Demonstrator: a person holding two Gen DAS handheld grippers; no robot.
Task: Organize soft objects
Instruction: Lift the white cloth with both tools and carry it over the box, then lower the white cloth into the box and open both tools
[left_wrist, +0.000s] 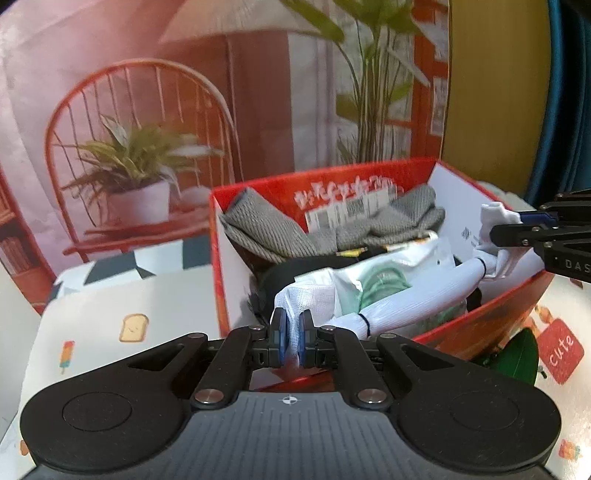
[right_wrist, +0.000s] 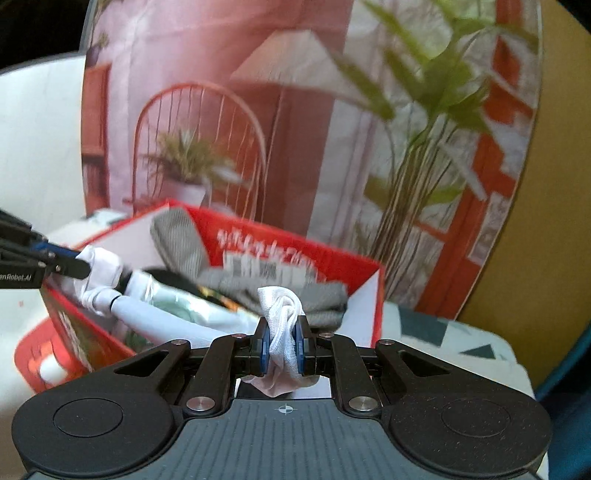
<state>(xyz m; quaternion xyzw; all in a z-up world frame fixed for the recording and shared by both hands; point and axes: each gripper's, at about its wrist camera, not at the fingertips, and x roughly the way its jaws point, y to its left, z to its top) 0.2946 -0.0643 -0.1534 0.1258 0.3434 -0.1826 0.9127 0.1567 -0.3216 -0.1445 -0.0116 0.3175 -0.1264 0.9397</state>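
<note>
Both grippers, L (left_wrist: 291, 338) & R (right_wrist: 282, 345), clamped on the sleeve (left_wrist: 406, 295) ends, stretched left-right over the box (left_wrist: 480, 317).

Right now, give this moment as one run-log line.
left gripper: shut on white cloth roll | right gripper: shut on its other end | roll spans red box | box holds grey cloth

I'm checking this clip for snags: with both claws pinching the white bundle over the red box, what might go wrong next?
1. The white bundle is stretched between the left claw and right claw; pulling apart may slip one end free.
2. It lies across the plastic bag, which could drag out.
3. The red box is crowded, so tucking may spill things.
</note>
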